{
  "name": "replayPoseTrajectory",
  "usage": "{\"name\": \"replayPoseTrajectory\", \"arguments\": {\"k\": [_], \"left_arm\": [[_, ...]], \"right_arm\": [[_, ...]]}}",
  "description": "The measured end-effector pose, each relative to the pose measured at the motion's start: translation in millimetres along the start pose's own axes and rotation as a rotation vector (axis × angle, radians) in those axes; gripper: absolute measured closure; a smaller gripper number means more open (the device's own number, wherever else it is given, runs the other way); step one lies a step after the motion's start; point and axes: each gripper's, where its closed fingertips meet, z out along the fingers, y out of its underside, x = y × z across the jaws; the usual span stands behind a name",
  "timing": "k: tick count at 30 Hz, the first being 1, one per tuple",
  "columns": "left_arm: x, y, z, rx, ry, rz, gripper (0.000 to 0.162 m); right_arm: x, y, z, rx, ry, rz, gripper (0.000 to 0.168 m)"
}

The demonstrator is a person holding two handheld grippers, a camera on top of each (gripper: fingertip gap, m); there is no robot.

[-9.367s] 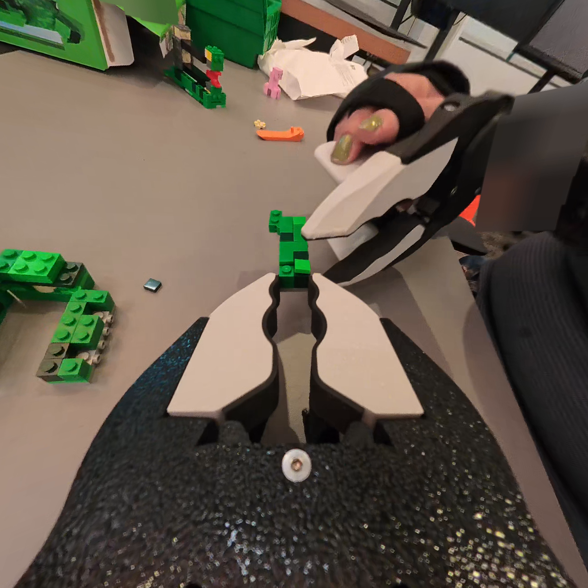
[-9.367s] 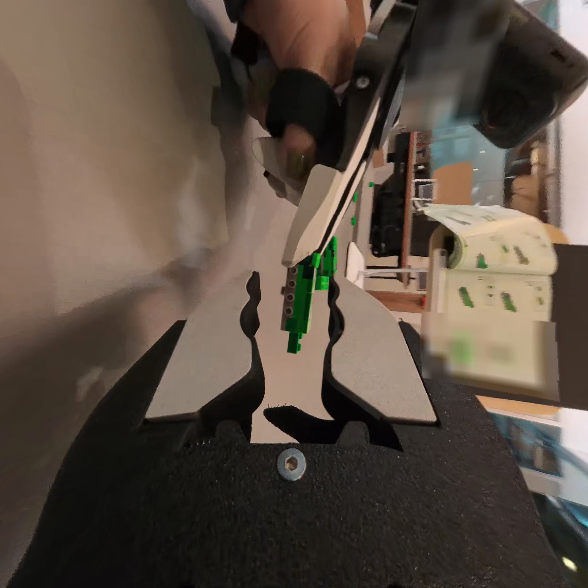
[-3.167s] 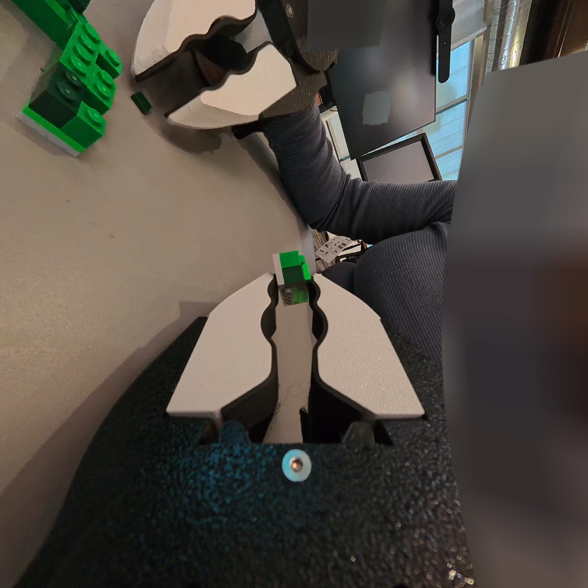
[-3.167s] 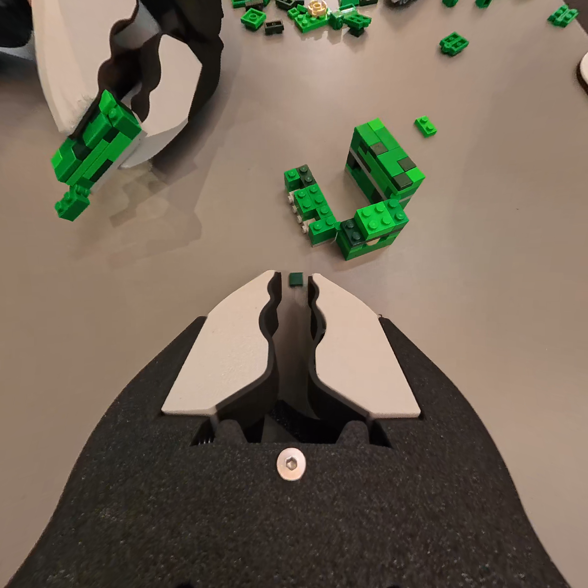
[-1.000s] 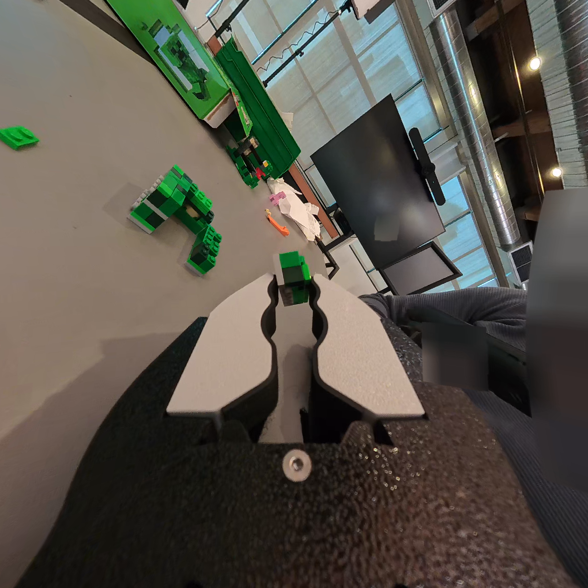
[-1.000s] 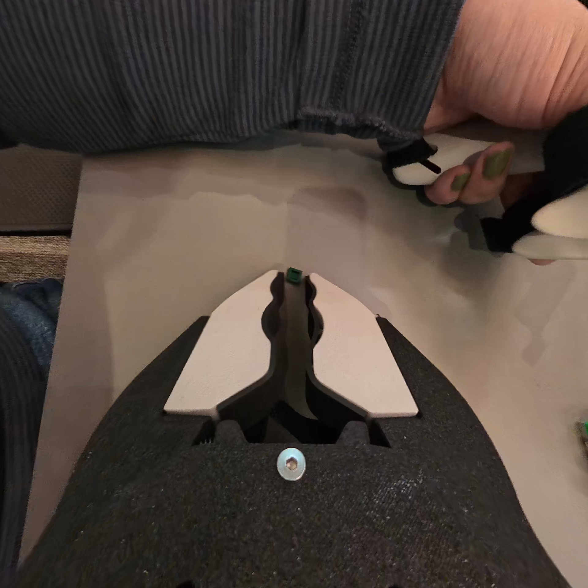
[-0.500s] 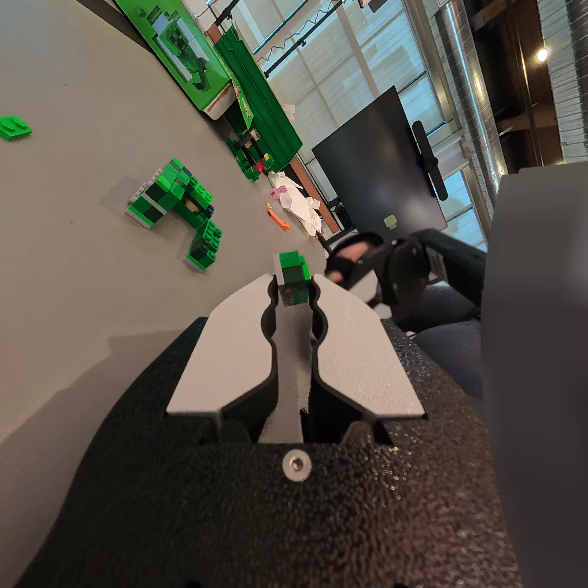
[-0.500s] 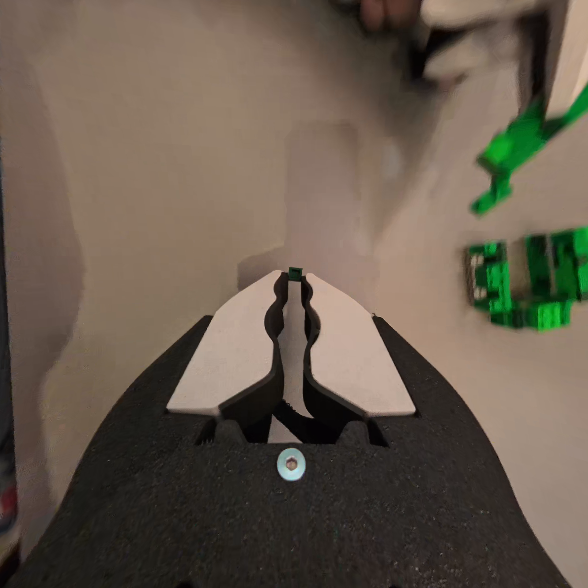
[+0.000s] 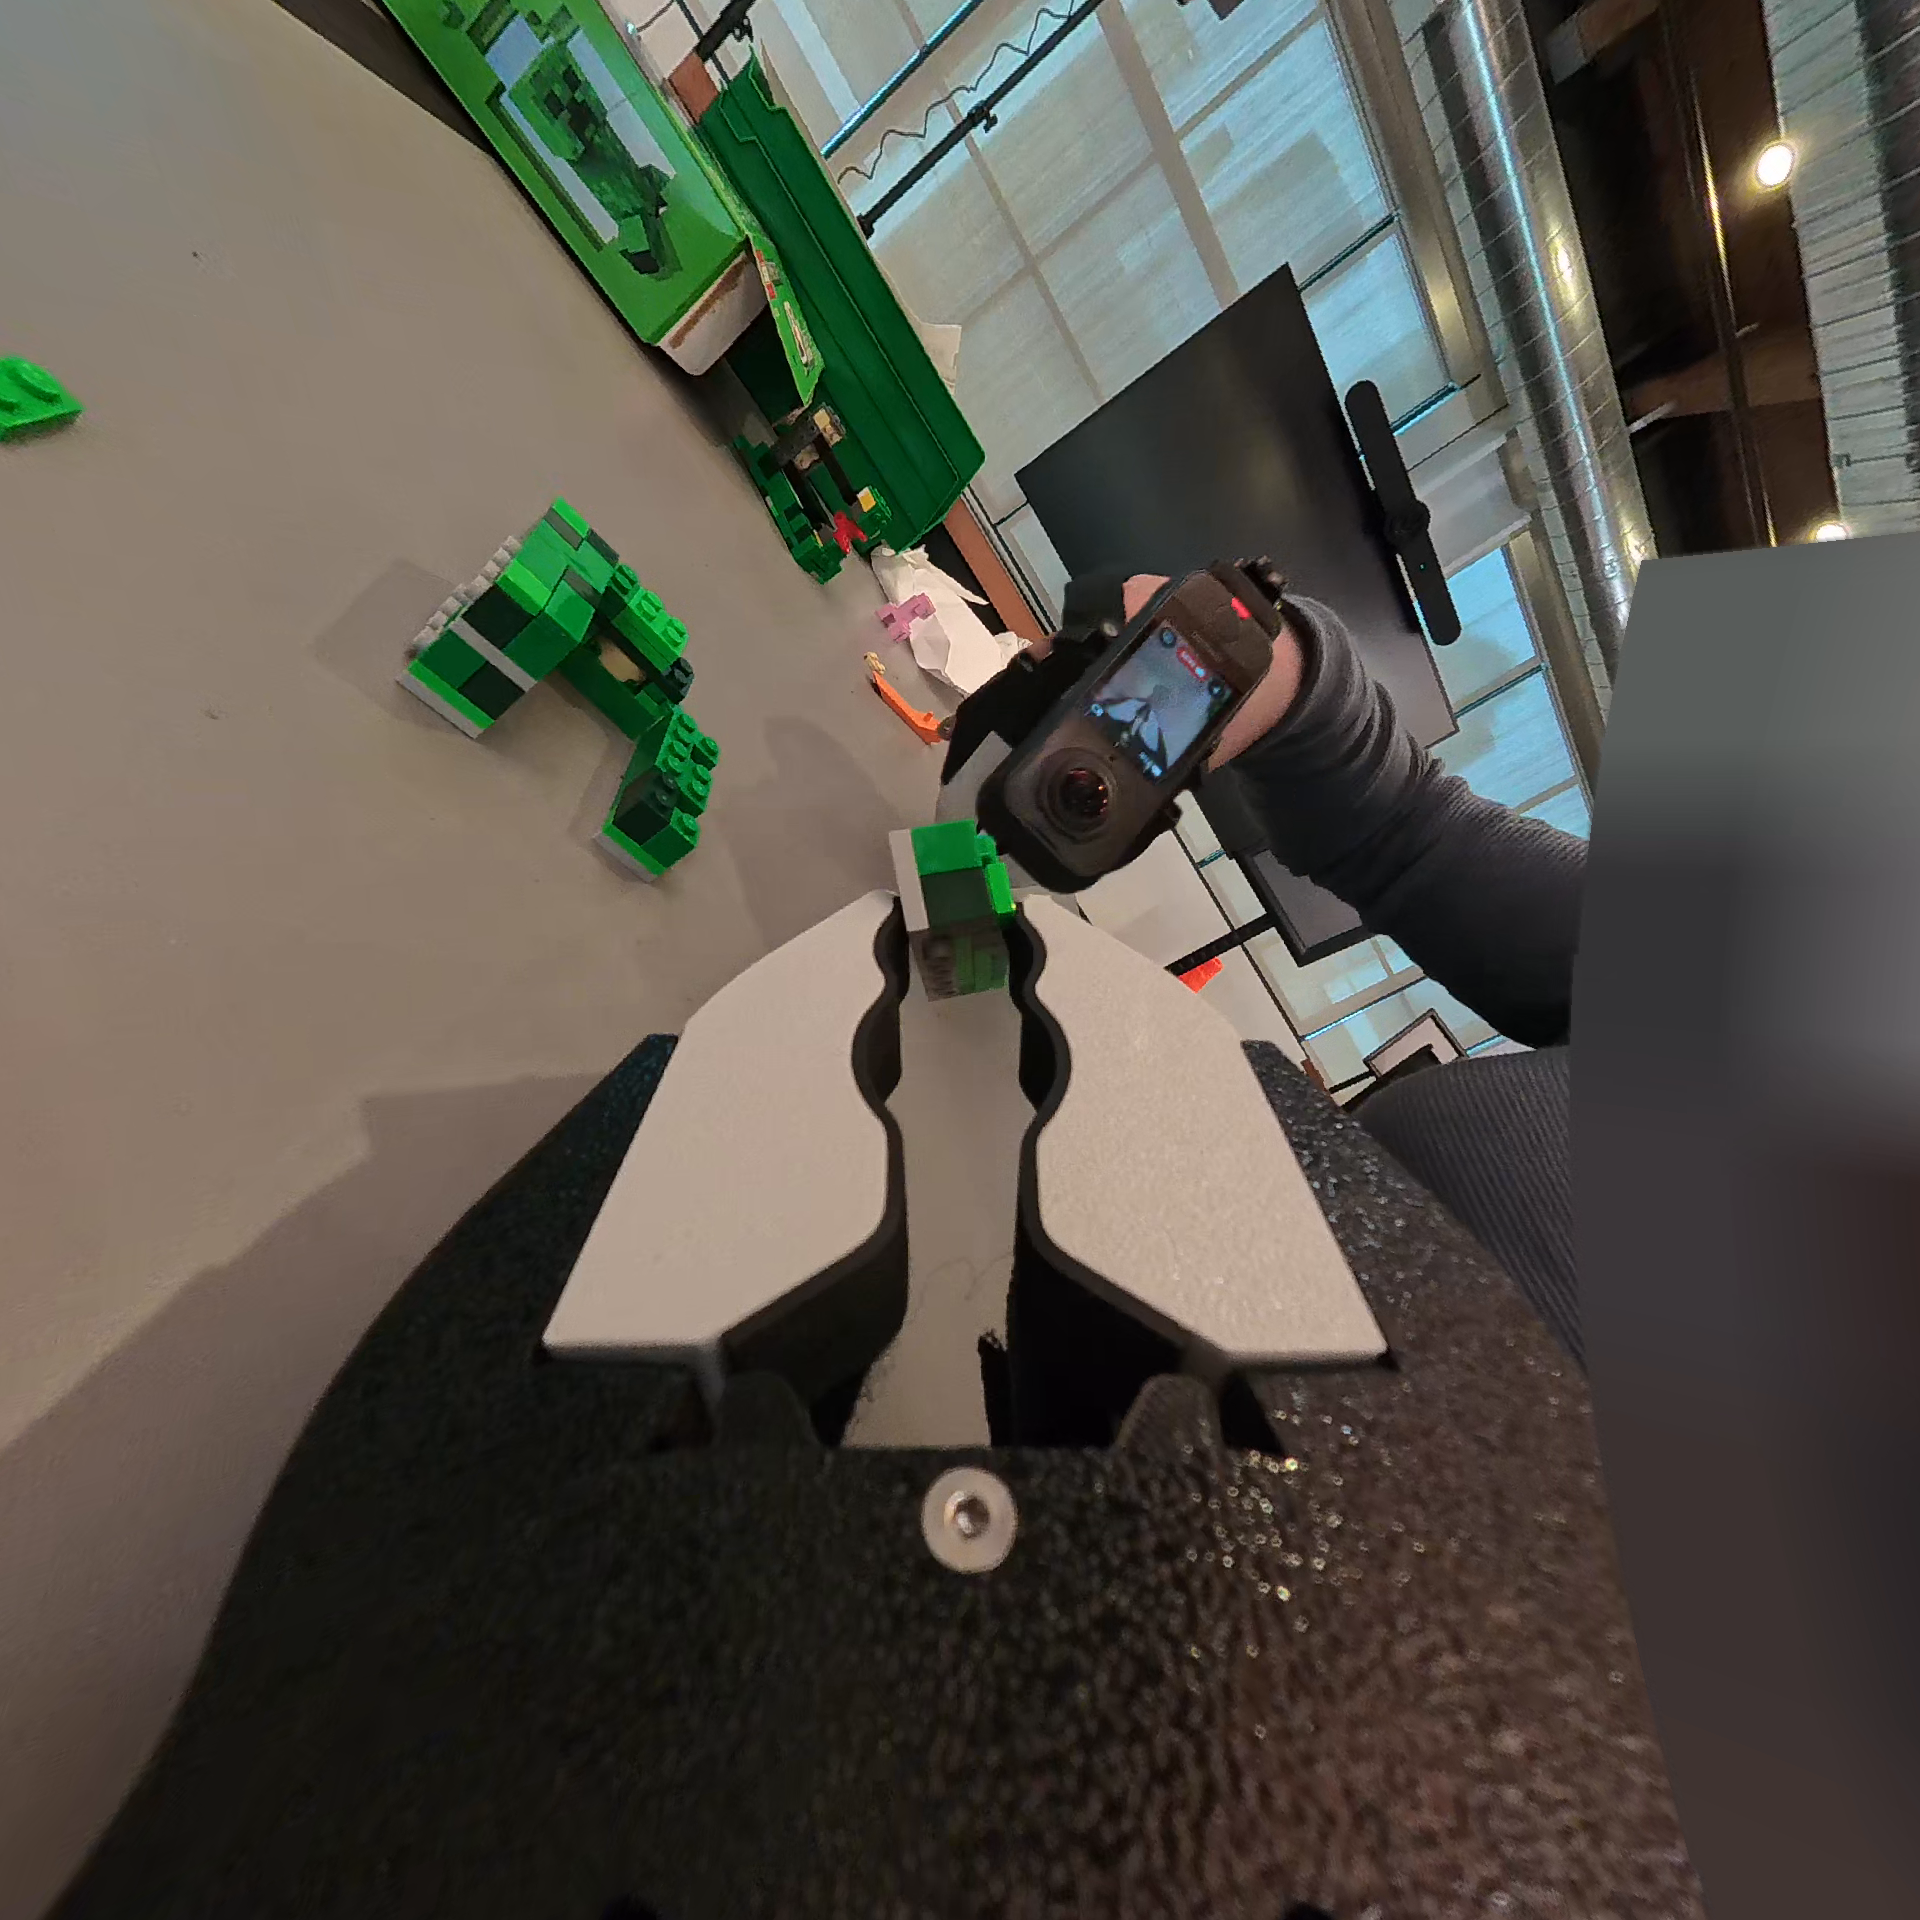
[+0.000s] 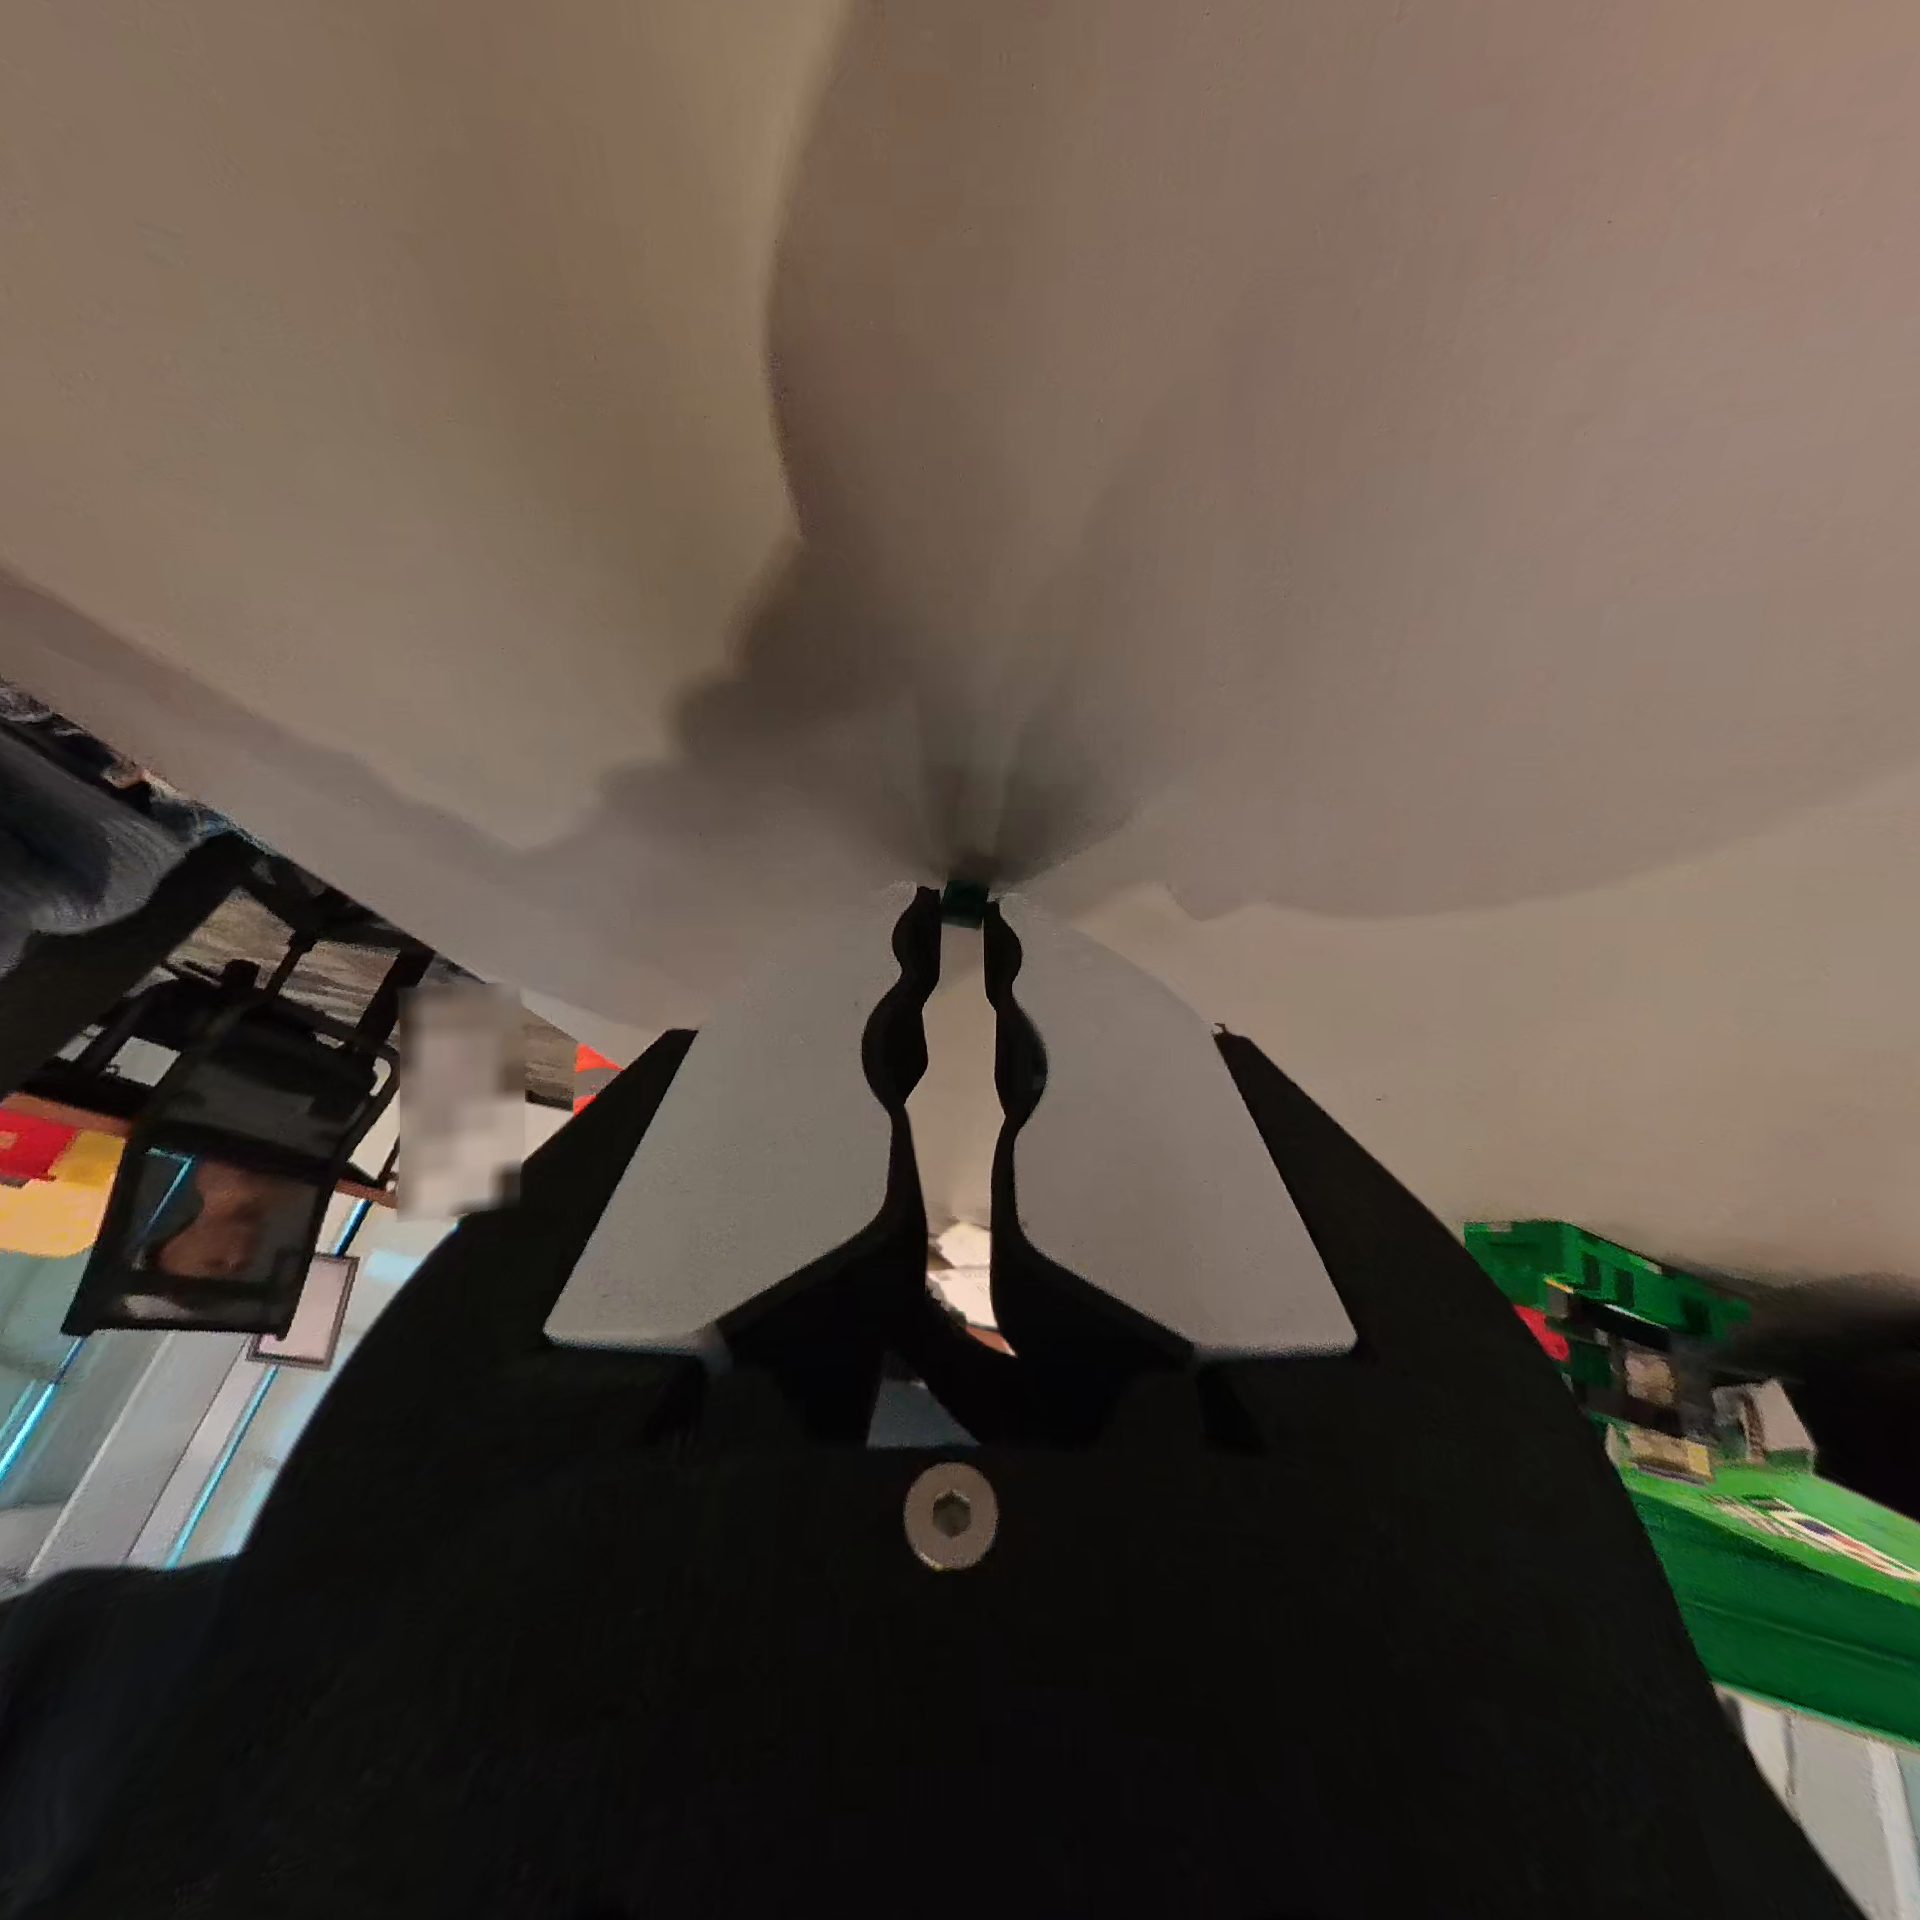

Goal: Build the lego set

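Observation:
My left gripper [image 9: 956, 920] is shut on a small green and grey lego assembly [image 9: 958, 902] and holds it above the grey table [image 9: 260, 852]. My right gripper [image 10: 962, 904] is shut on a tiny dark green piece [image 10: 963, 900], its tips close to the table surface [image 10: 1351, 416]. In the left wrist view the right gripper with its camera [image 9: 1122, 748] sits just behind the held assembly, in a gloved hand. A larger green lego build [image 9: 561, 665] lies on the table to the left.
A green set box [image 9: 582, 156] and a green bin [image 9: 842, 312] stand at the far table edge, with a small lego figure build [image 9: 821, 509], white paper [image 9: 935, 623], a pink piece [image 9: 902, 615] and an orange tool [image 9: 904, 712]. A loose green plate [image 9: 31, 400] lies far left. One gripper's finger ends stand about 25 centimeters off the other's. From my left tips it is roughly 15 centimeters to the loose green plate [image 9: 31, 400]; from my right, 30 centimeters.
The right gripper has swung up from the table near the person's lap and come close behind the assembly in my left gripper. The left gripper has barely moved.

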Motion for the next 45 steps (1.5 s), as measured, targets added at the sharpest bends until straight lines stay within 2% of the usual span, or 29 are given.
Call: {"name": "replayPoseTrajectory", "arguments": {"k": [5, 8, 11, 14, 16, 19, 21, 24, 27, 39, 41, 45], "left_arm": [[0, 1, 0, -0.003, 0.003, -0.002, 0.144], [0, 1, 1, -0.007, 0.003, -0.003, 0.144], [0, 3, 2, -0.015, 0.001, -0.009, 0.144], [2, 7, 5, -0.036, 0.012, -0.028, 0.144], [10, 13, 12, -0.072, 0.064, -0.049, 0.144], [37, 27, 32, -0.140, 0.206, -0.058, 0.145], [48, 44, 46, -0.227, 0.251, -0.062, 0.145], [48, 74, 62, -0.376, 0.242, -0.085, 0.145], [47, 91, 69, -0.458, 0.232, -0.118, 0.145], [45, 99, 70, -0.501, 0.211, -0.130, 0.145], [44, 101, 70, -0.512, 0.203, -0.128, 0.145], [45, 105, 71, -0.534, 0.200, -0.125, 0.145]], "right_arm": [[11, -14, -7, 0.038, 0.078, 0.006, 0.160], [17, -17, -15, 0.161, 0.143, 0.020, 0.150], [22, -17, -23, 0.405, 0.185, 0.049, 0.144], [21, -18, -26, 0.723, 0.189, 0.093, 0.145], [22, -17, -25, 0.893, 0.223, 0.128, 0.145], [22, -14, -19, 1.037, 0.283, 0.186, 0.146], [19, -15, -13, 1.089, 0.283, 0.219, 0.146], [18, -16, -9, 1.148, 0.301, 0.246, 0.149], [16, -16, -9, 1.172, 0.288, 0.260, 0.151], [19, -17, -11, 1.159, 0.350, 0.246, 0.161], [15, -22, -23, 1.189, 0.384, 0.201, 0.161], [-15, -51, -79, 1.285, 0.450, -0.012, 0.161]]}}
